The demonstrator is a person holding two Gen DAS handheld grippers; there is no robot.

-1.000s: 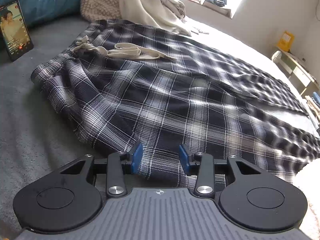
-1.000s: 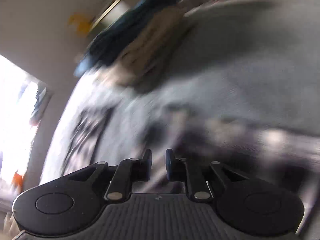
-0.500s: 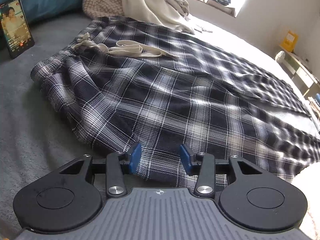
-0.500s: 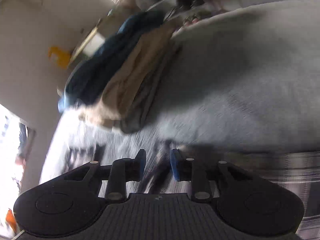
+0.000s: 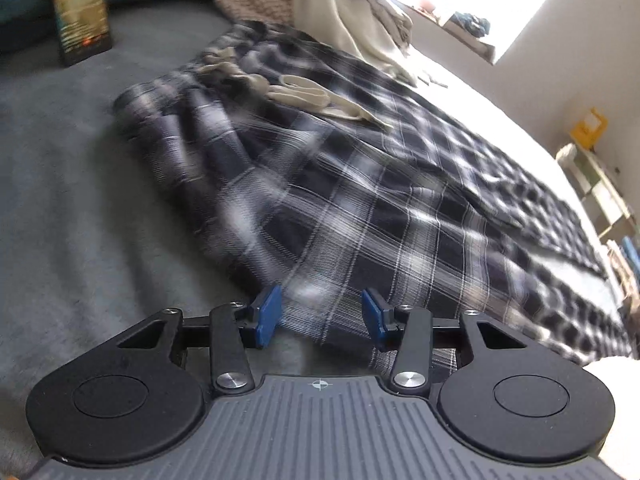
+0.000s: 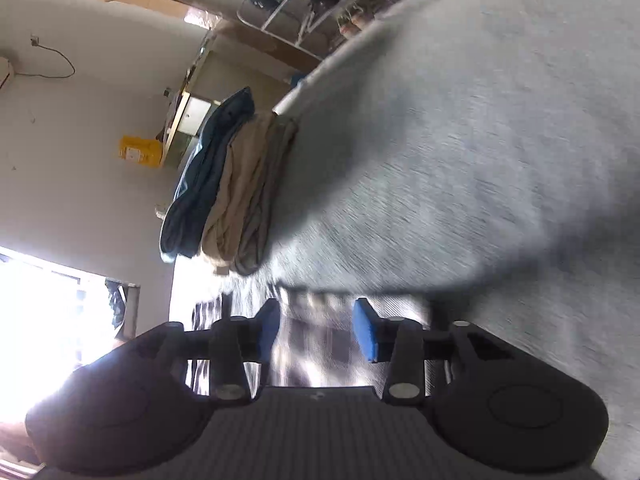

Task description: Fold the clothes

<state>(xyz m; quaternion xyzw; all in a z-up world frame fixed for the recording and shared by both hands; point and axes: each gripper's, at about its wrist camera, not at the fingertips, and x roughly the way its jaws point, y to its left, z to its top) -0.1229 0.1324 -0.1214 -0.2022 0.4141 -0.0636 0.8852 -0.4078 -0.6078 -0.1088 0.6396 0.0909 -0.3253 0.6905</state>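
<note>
Two claws, both with jaws spread and nothing between the pads; my left gripper sits at the lower middle of its frame, the near edge of the plaid trousers running between its fingers, while my right gripper is rolled sideways over a blurred strip of the same plaid at the bottom of its view. The trousers lie spread across the grey bed, reaching from lower centre to the right edge, the pale drawstring at upper centre, legs side by side. To fold well, I judge each claw should bite one layer-stack squarely at the hem edge; close fully before lifting; raise both together so the cloth stays taut and crease-free.
</note>
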